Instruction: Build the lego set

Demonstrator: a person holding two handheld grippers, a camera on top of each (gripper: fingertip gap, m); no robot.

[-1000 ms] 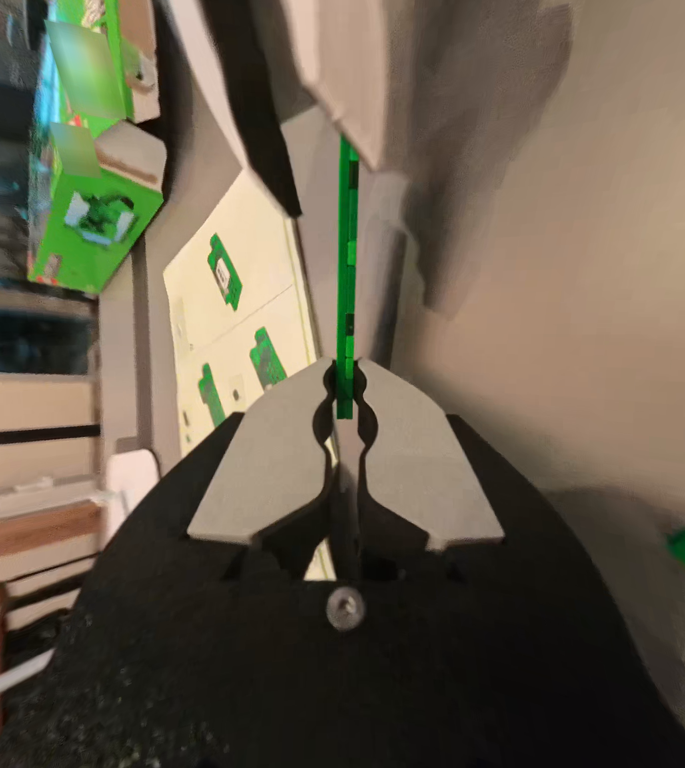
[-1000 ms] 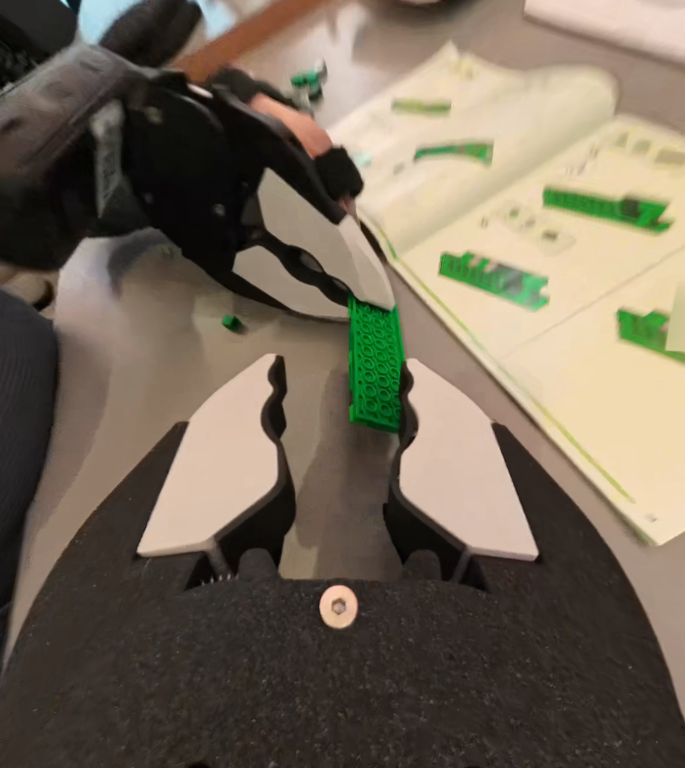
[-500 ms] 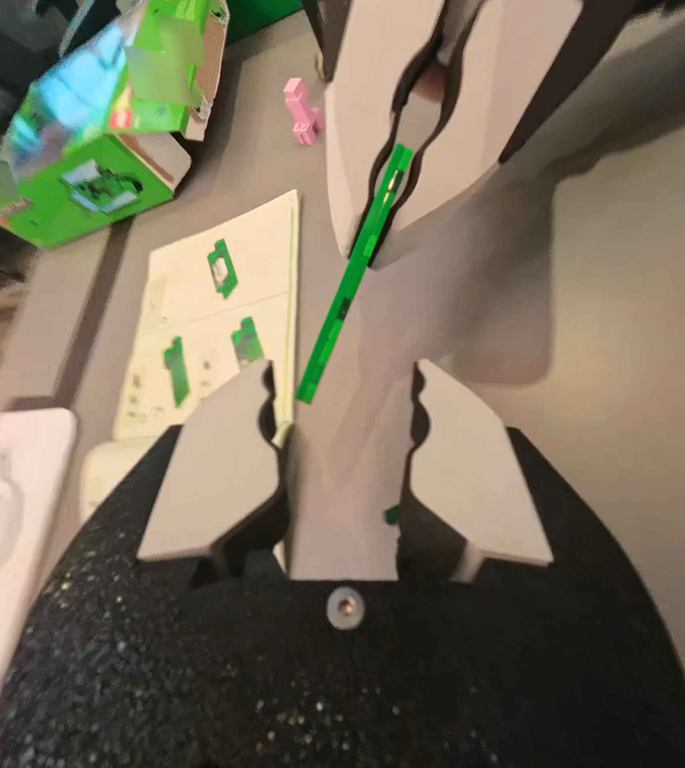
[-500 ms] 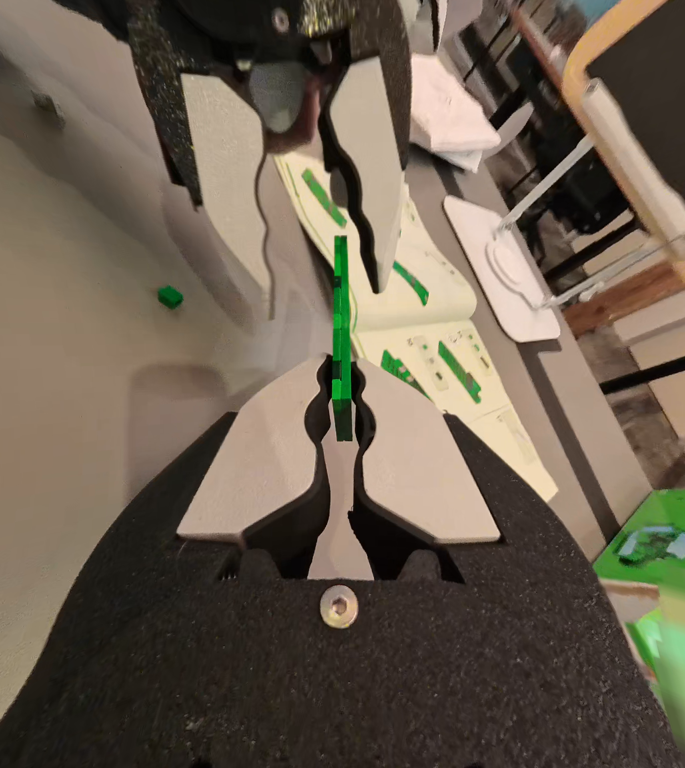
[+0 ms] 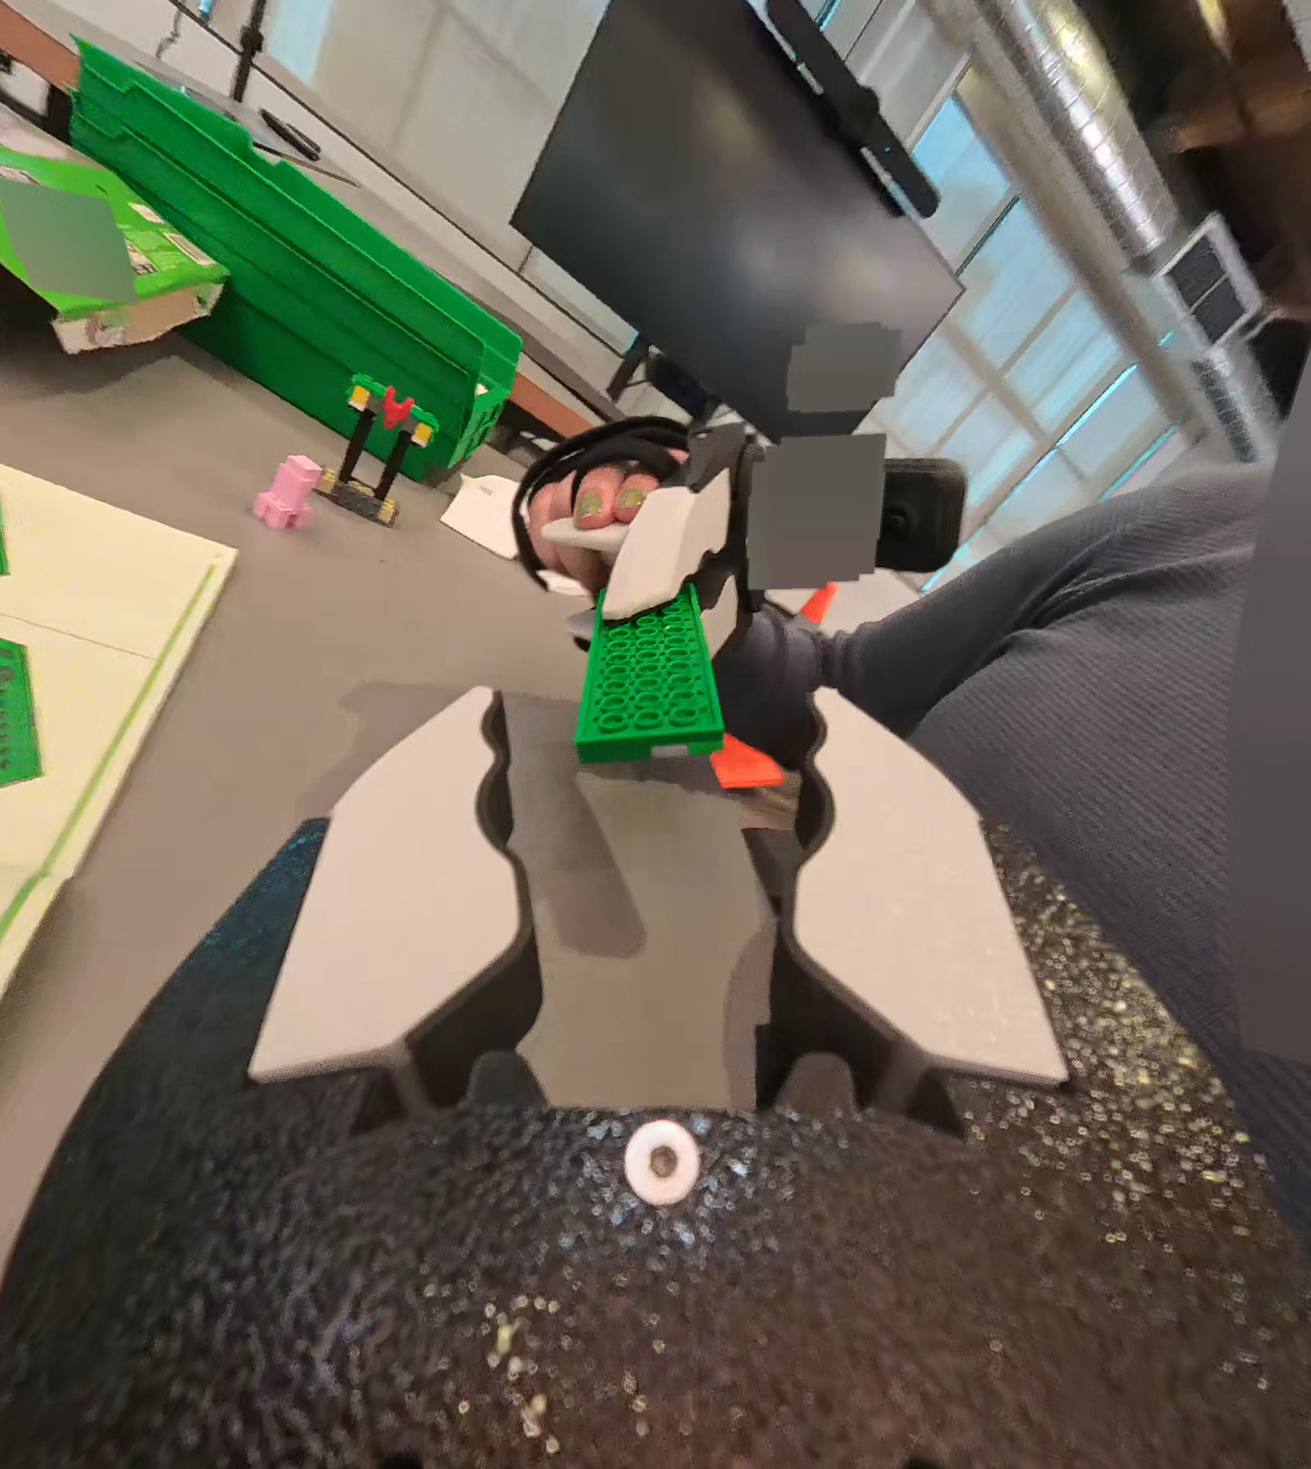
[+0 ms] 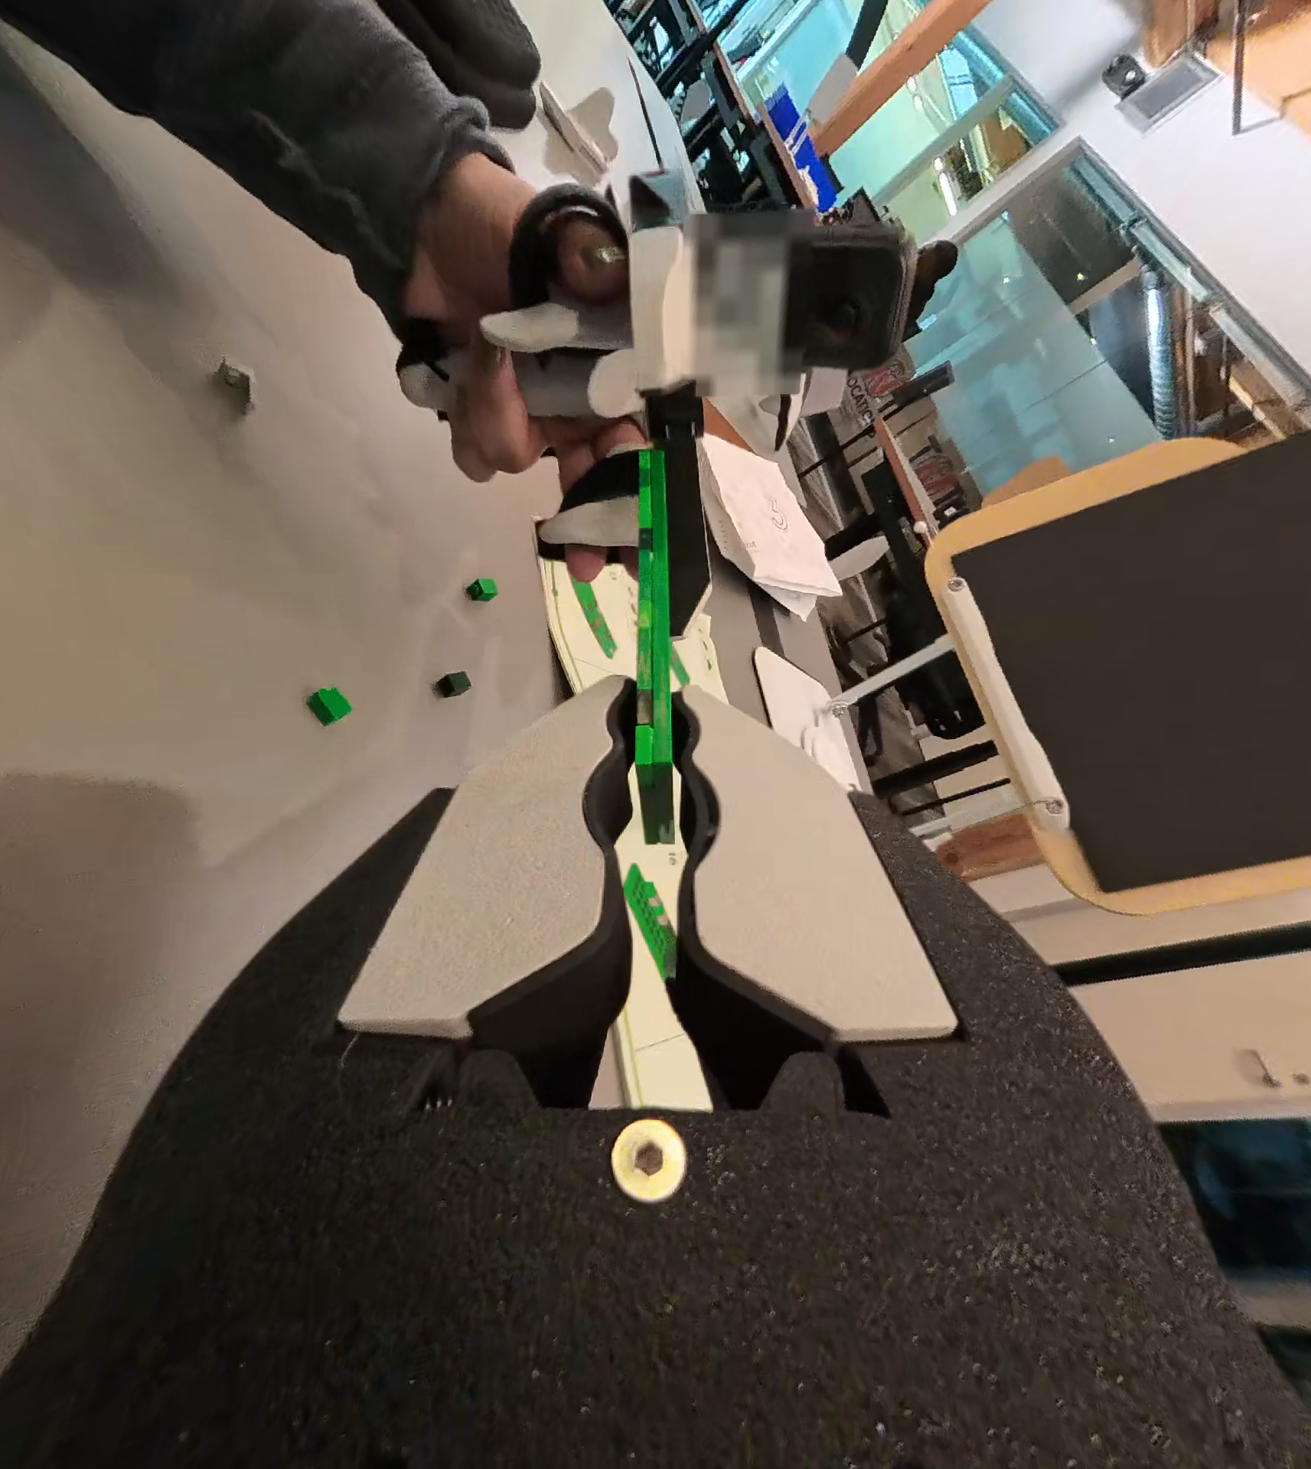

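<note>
Flat green studded plastic plate (image 6: 653, 676): light, stiff, slick; best pinched across flat faces near an end. Held edge-on above grey table (image 6: 119, 556), clamped by right gripper (image 6: 653, 703). Left gripper (image 5: 652, 715) spread, bare.

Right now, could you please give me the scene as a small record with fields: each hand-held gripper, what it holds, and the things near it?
left hand-held gripper: open, holds nothing; the plate's free end lies just beyond its fingertips
right hand-held gripper: shut on green plate, seen edge-on between its pads
plate: studded, long, above the table
booklet: open, on the table
small green bricks: loose on the table
pink figure: beside a small brick build
green box: behind them
</note>
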